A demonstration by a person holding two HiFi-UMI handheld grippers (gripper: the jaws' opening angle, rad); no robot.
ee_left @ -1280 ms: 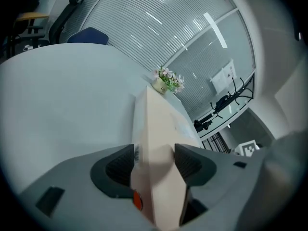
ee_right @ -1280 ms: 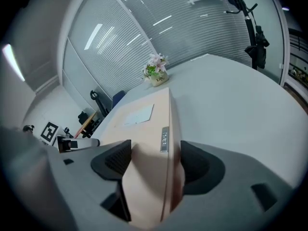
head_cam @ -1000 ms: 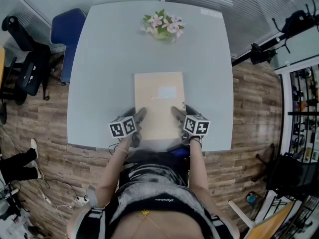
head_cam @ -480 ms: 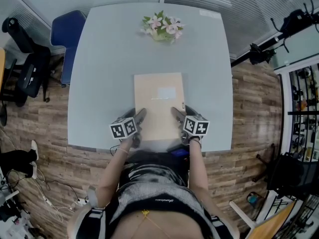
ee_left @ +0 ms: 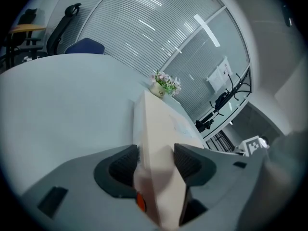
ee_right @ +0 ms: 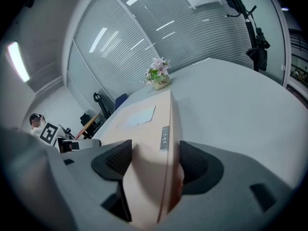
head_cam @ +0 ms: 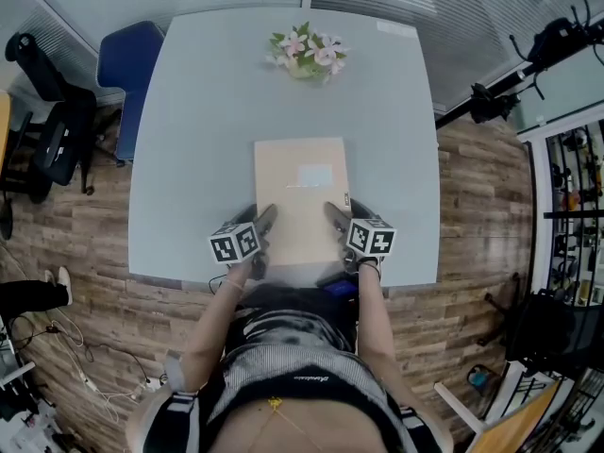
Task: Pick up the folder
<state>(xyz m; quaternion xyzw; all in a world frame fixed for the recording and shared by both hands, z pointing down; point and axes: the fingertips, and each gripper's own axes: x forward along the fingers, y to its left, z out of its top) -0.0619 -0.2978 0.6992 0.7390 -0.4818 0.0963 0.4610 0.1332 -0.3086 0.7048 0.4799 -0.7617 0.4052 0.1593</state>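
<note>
A flat tan folder point(head_cam: 302, 192) with a pale label lies near the front edge of the grey table point(head_cam: 203, 140). At its near left edge, my left gripper point(head_cam: 264, 229) has both pads against the folder point(ee_left: 159, 129), which fills the gap of that gripper point(ee_left: 156, 160). My right gripper point(head_cam: 338, 226) is at the near right edge. Its jaws have just been closing with the folder point(ee_right: 144, 124) between them, and the pads of the right gripper point(ee_right: 151, 160) now meet the top face and the labelled spine. The folder rests on the table.
A pot of pink flowers point(head_cam: 307, 50) stands at the table's far side. A blue chair point(head_cam: 127, 55) and a black office chair point(head_cam: 47, 111) are to the left. Camera stands point(head_cam: 510, 83) are at the right, on the wooden floor.
Both grippers and the folder stay where they were. Only a person's feet at the far left edge of the head view have moved out.
</note>
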